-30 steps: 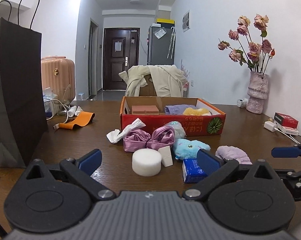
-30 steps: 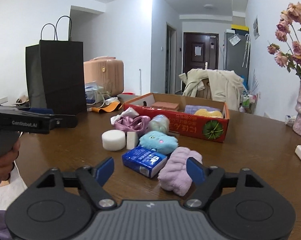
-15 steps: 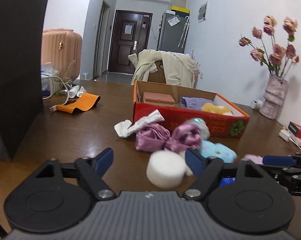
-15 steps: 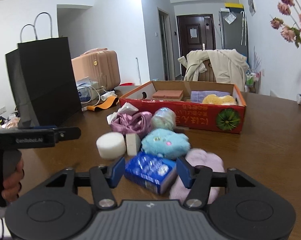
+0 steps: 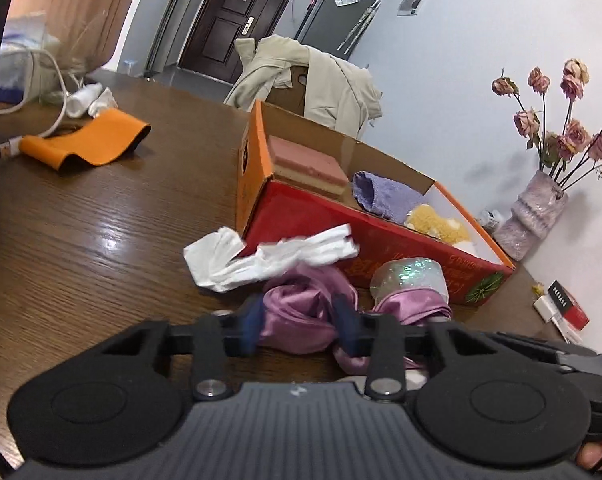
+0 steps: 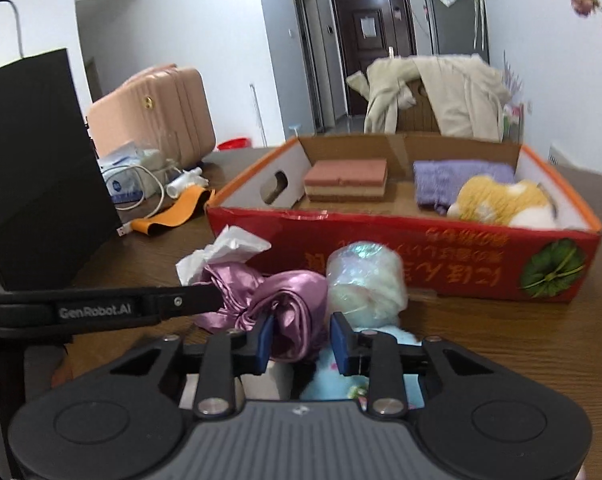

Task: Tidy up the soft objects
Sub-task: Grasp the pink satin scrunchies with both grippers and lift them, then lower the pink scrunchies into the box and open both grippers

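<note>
Moved: both grippers forward onto satin bow [image 5: 301,316], just before red box [image 5: 365,236]
Left gripper [image 5: 299,326]: closing on left lobe
Right gripper [image 6: 301,338]: closing on right lobe
Bow axis: crosswise between grippers

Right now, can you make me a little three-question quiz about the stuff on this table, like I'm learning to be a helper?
1. True or false: the red cardboard box is empty.
2. What shiny thing do both grippers have between their fingers?
A. the orange strap
B. the pink satin cloth
C. the white tissue
3. Fill in: the fluffy yellow toy lies inside the ____.

Key:
1. False. It holds a pink sponge block, a purple towel and the yellow toy.
2. B. The left gripper and right gripper have just been closing with the pink satin cloth between their fingers.
3. Box.
</note>
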The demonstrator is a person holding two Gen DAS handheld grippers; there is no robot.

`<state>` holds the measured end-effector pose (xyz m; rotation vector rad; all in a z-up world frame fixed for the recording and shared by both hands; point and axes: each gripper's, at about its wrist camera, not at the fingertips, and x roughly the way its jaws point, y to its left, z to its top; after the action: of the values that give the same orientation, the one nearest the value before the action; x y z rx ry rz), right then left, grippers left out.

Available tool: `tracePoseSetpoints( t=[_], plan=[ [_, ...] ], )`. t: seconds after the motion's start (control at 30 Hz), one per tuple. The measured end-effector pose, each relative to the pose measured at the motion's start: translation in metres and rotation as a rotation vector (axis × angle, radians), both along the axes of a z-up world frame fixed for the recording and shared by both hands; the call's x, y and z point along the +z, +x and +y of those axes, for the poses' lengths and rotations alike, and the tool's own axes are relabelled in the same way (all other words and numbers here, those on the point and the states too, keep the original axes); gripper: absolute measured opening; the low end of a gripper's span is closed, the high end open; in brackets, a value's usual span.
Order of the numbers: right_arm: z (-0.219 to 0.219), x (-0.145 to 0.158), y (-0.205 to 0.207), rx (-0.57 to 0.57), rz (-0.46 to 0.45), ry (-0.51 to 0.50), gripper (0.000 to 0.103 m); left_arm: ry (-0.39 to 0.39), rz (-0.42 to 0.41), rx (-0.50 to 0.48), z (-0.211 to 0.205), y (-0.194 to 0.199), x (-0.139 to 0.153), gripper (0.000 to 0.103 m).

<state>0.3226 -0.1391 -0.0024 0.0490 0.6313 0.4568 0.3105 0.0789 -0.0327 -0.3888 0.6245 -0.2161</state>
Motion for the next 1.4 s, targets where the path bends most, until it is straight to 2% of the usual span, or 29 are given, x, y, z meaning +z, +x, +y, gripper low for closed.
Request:
tracePoseSetpoints(
  t=[0.07,0.13,0.33,0.47,0.67,0.93,1.17,1.4],
  plan=[
    [0.001,-0.005,0.005,-0.006,0.009,0.01,0.026,-0.027,0.017,-0.001,0.005,0.002,-0.004,0.02],
    [0.001,-0.007,0.007,-0.01,0.011,0.018,0.016,-0.045,0.02,-0.007,0.006,0.002,-0.004,0.018],
    [0.002,-0.006,0.003,-0.015,-0.005,0.023,0.007,-0.049,-0.005,-0.021,0.005,-0.004,0.003,0.013],
    [-0.002,0.014,-0.014,-0.002,-0.072,0.034,0.007,-0.054,-0.071,-0.03,0.0,-0.026,0.026,0.013],
    [-0.02,0.05,-0.061,0.021,-0.17,0.033,0.007,-0.057,-0.162,-0.062,-0.017,-0.078,0.061,0.013],
    [-0.055,0.072,-0.12,0.011,-0.237,0.056,0.007,-0.034,-0.221,-0.11,-0.05,-0.121,0.084,0.013],
    [-0.079,0.077,-0.139,-0.006,-0.267,0.092,0.007,-0.006,-0.236,-0.124,-0.07,-0.129,0.091,0.013],
    [-0.094,0.075,-0.123,-0.014,-0.27,0.107,0.007,0.022,-0.244,-0.147,-0.084,-0.098,0.102,0.013]
  ],
)
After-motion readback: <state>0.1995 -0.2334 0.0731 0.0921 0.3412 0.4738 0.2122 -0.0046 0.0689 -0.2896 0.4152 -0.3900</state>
